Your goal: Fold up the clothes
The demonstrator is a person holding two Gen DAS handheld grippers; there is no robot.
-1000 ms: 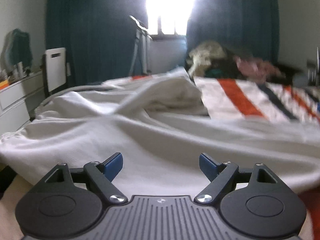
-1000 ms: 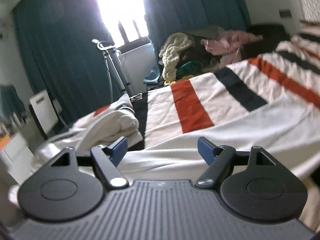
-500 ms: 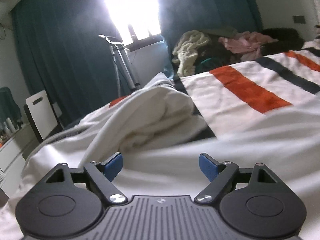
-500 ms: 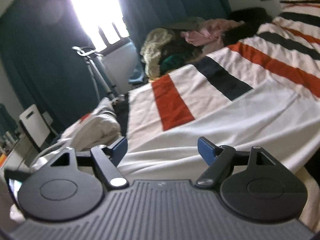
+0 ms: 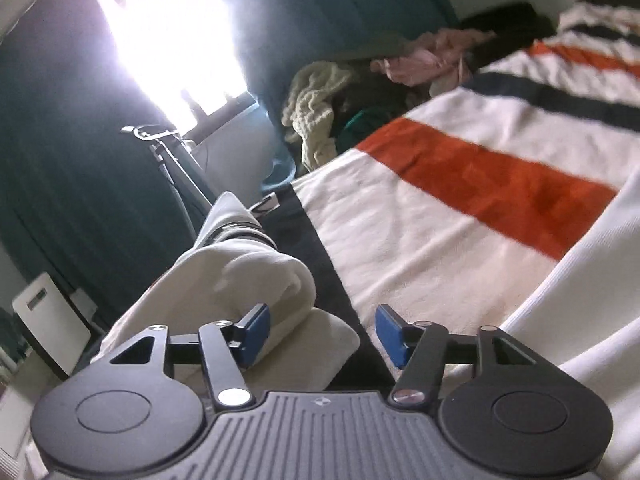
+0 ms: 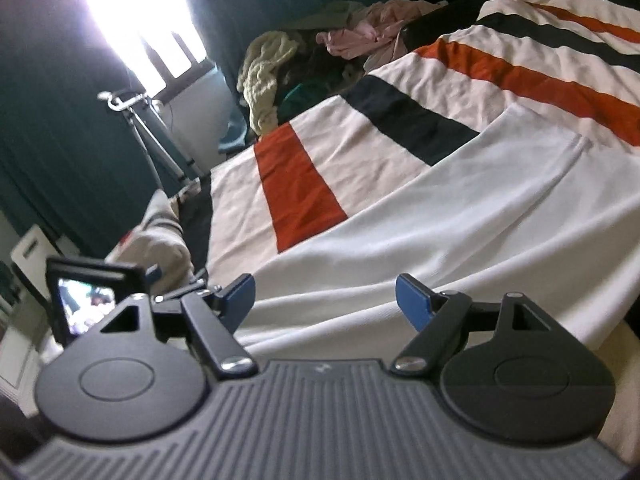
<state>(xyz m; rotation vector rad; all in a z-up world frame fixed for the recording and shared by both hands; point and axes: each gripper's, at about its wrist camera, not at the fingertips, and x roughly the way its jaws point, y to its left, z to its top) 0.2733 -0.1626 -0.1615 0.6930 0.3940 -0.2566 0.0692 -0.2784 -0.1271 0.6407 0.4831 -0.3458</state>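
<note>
Since the earlier frame, both views have rolled and swung toward the folded end of the white garment, and the left tongs' jaws have drawn closer together.

Left wrist view: the left tongs are half spread and closing, with their blue pads not yet pressing on anything. The bunched sleeve end of the cream-white garment lies just ahead of the left-hand pad and reaches a little into the gap, with a flat folded edge beneath it. Beyond the tongs and to their right runs the striped bedspread, and more of the white cloth crosses past the right-hand pad. Far ahead sits a heap of other clothes, beside the bright window and the dark curtains.

Right wrist view: the right tongs stand wide spread, holding nothing. The flat body of the white garment stretches ahead of and under them across the bed, its hem nearest the pads. The other tool with its small screen shows just to the left of the tongs.

As I judge it, the step in hand is gripping the bunched sleeve with the left tongs, while the right ones line up on the hem. Next the left pads need to meet fully on the cloth, catching all the layers, before anything is lifted and laid over.
</note>
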